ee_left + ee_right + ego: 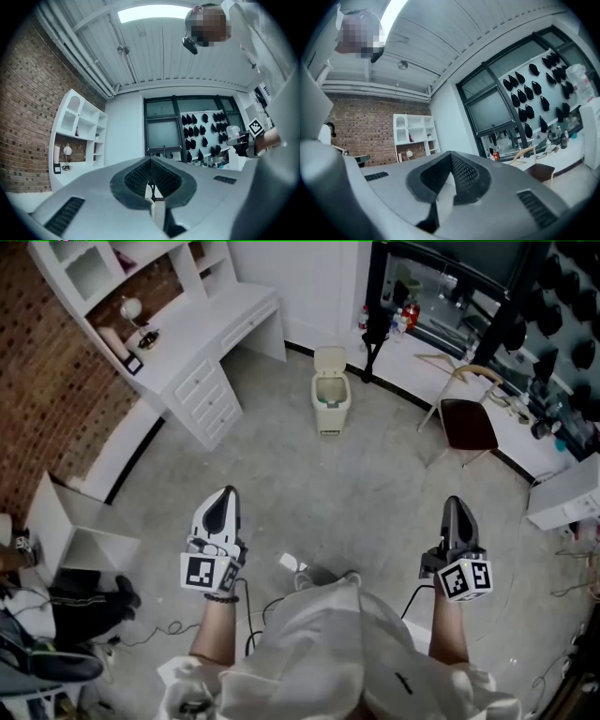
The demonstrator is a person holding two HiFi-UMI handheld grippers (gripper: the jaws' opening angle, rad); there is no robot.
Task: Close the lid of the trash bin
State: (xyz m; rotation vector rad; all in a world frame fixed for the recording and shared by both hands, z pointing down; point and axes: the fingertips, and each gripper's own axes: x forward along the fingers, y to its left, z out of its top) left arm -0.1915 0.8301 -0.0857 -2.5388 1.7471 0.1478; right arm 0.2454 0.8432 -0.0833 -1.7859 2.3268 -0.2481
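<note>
The right gripper (451,155) had its jaws pressed together, empty. Beyond stood a brick wall (365,131), white shelving (415,133) and a chair (539,171).

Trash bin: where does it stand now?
In the head view the trash bin stands at upper centre, between the white desk at left and the chair at right.

White desk (211,320) with what seems a lamp (133,310); chair (469,423) well apart.
</note>
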